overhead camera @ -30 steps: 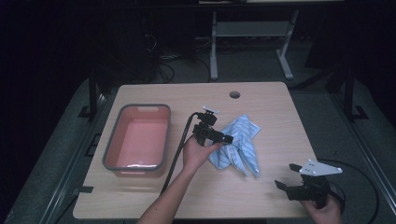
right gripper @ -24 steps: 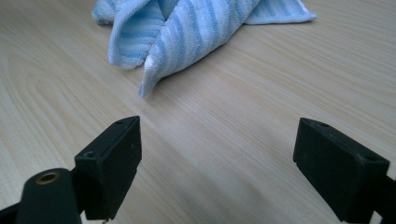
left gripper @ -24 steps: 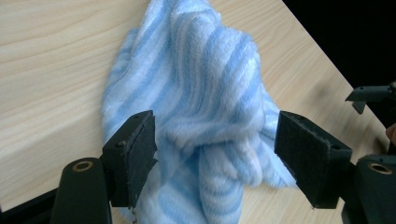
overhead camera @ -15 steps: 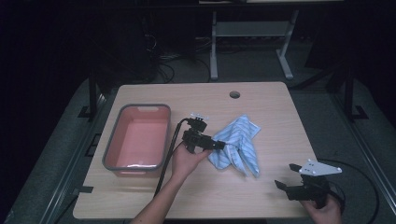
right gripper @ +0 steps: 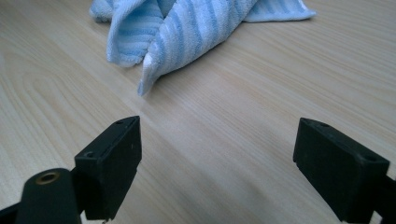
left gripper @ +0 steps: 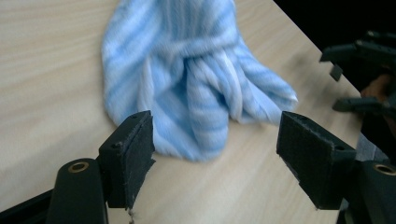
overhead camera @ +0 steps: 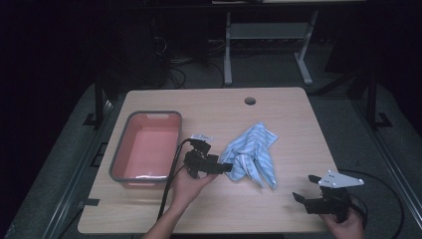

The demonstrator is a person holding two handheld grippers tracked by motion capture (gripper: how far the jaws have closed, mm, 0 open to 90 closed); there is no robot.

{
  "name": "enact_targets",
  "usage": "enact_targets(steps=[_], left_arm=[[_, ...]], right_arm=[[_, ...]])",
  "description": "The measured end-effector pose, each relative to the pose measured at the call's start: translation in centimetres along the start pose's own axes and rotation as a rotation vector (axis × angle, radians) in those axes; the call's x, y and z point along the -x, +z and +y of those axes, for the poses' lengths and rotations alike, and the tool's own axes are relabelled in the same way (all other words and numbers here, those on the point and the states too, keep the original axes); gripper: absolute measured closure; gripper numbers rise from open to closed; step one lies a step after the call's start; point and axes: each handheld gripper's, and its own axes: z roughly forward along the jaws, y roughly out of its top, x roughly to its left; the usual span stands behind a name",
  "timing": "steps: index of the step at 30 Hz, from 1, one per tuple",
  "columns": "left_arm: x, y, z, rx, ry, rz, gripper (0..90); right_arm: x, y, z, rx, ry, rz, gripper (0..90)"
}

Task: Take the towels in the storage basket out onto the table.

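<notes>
1. The blue striped cloth (overhead camera: 253, 153) sits crumpled in the middle of the wooden table (overhead camera: 219, 104), right of the pink tub (overhead camera: 147, 147). How it's bunched is hard to read from the high view; in the left gripper view it's blurry, and the right gripper view cuts off its far part at the top edge.
2. The left gripper (overhead camera: 226, 168) is just beside the cloth's left edge. Its jaws have just been opening and stand spread, with nothing pinched. In its own view the cloth's near tip sits between the pads, but they aren't pressing it.
3. The right gripper (overhead camera: 304, 188) is down near the table's front right corner, well apart from the cloth, jaws spread wide over bare wood.
4. The hand under the right gripper is partly cut off by the bottom edge of the high view.
5. There's a small pale thing (overhead camera: 201, 137) by the tub's corner, too small to make out.
6. Everything beyond the table is really dark.
</notes>
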Motion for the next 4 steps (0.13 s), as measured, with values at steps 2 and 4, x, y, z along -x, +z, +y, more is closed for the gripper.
enact_targets(steps=[2,4], left_arm=[[0.1,-0.4,-1.0,0.000,-0.005,-0.011,25.9],[0.3,-0.9,-2.1,0.009,0.003,0.001,25.8]], right_arm=[[0.0,0.0,0.0,-0.002,-0.004,-0.002,14.8],[0.0,0.0,-0.1,-0.003,-0.002,-0.004,14.8]])
